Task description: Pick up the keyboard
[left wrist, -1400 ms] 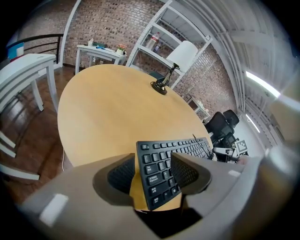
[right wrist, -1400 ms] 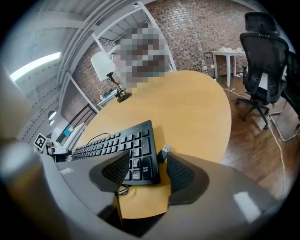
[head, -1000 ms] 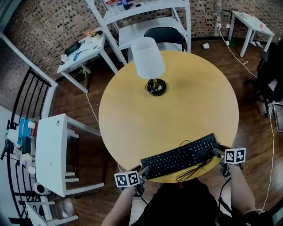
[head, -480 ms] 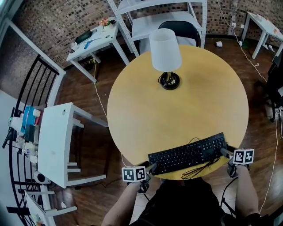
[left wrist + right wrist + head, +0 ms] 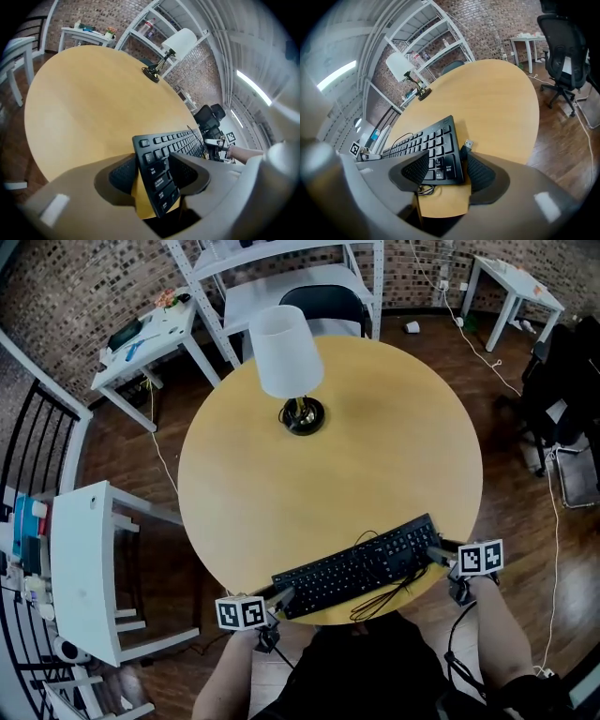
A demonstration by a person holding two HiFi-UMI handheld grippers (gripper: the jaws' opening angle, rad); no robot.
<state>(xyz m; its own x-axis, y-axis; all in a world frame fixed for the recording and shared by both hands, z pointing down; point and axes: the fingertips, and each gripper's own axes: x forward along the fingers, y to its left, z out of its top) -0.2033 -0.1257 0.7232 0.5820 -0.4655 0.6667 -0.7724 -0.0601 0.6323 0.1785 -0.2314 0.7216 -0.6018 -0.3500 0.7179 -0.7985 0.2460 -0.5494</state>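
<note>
A black keyboard [image 5: 356,568] lies slantwise along the near edge of the round wooden table [image 5: 375,456]. My left gripper [image 5: 279,596] is at its left end. In the left gripper view the keyboard [image 5: 161,173] stands between the jaws of the left gripper [image 5: 150,171], which are closing, with table showing beside the left pad. My right gripper [image 5: 437,554] is at the right end. There the keyboard [image 5: 426,140] sits between the spread jaws of the right gripper [image 5: 445,171], and a USB plug [image 5: 468,144] lies by the right pad. The keyboard's black cable [image 5: 389,592] is looped in front of it.
A lamp with a white shade [image 5: 286,367] stands at the table's far side. A black chair [image 5: 323,301] and white shelving are behind the table, a white chair [image 5: 84,568] to the left, and a dark office chair [image 5: 562,381] to the right.
The head view has swung about. Both grippers stay at the keyboard's two ends, and the keyboard lies in the same place on the table.
</note>
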